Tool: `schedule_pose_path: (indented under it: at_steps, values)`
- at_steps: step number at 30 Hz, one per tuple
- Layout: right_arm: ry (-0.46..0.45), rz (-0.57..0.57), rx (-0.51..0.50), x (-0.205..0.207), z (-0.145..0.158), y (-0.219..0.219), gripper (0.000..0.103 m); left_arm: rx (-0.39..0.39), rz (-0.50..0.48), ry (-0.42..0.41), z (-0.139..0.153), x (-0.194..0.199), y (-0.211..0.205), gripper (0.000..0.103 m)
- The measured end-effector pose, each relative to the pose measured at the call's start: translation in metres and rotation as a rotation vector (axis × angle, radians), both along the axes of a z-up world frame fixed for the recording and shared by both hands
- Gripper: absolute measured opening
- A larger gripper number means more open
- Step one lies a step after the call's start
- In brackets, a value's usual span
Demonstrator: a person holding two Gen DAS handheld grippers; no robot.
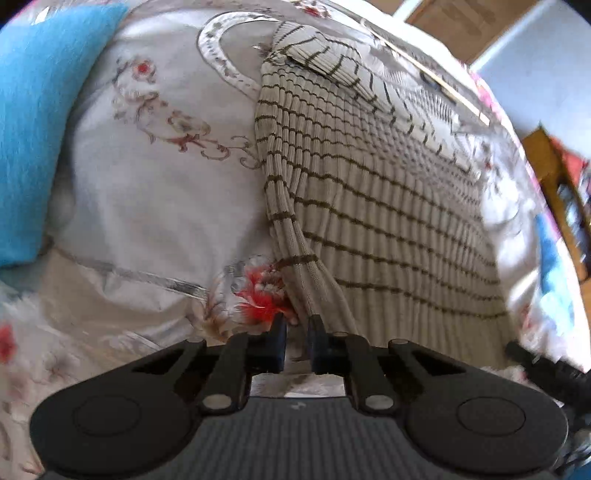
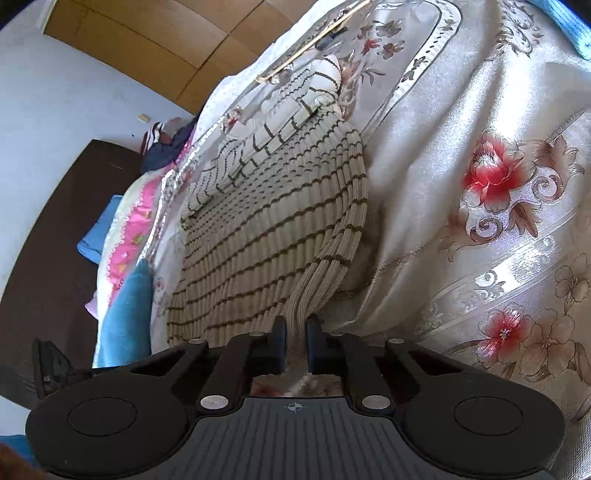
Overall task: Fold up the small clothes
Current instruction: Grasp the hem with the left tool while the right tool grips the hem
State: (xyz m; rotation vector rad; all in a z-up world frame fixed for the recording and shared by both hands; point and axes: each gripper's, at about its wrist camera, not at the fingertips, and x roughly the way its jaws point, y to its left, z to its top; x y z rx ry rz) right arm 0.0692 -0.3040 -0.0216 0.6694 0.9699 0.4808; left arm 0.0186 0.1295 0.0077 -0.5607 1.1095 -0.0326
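Striped knit sweater (image 1: 369, 206) lies spread on the bed, beige rib with thin dark-brown stripes; one sleeve (image 2: 291, 107) is folded across its far end. Left gripper (image 1: 296, 332) is narrowed onto a bunched corner of the hem nearest the camera, knit pulled up into a ridge between the blue pads. Right gripper (image 2: 295, 328) is likewise pinched on the other near corner, fabric gathered into a tight pleat running into the jaws. Around it: a blue pillow (image 1: 33, 125) at the left edge of the left view, well apart from the sweater; a blue cloth (image 2: 127, 310) just beside the sweater's edge in the right view; a thin wooden stick-like object (image 2: 306, 40) lying past the folded sleeve. Bedspread (image 2: 461, 110) is satin, off-white with red flowers and silver scroll bands, wrinkled beside the sweater. Room: pale floor (image 2: 74, 92), wooden wardrobe panels (image 2: 155, 33), dark wood furniture (image 2: 62, 229), a heap of dark clothing (image 2: 166, 144) at the far bed corner
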Motion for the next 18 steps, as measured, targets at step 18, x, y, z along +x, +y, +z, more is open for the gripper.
schedule_pose_path:
  at_steps: [18]
  values:
    - [0.024, -0.029, 0.042, -0.003, -0.006, -0.006, 0.011, 0.011, 0.065, -0.024, -0.013, 0.019, -0.016, 0.046]
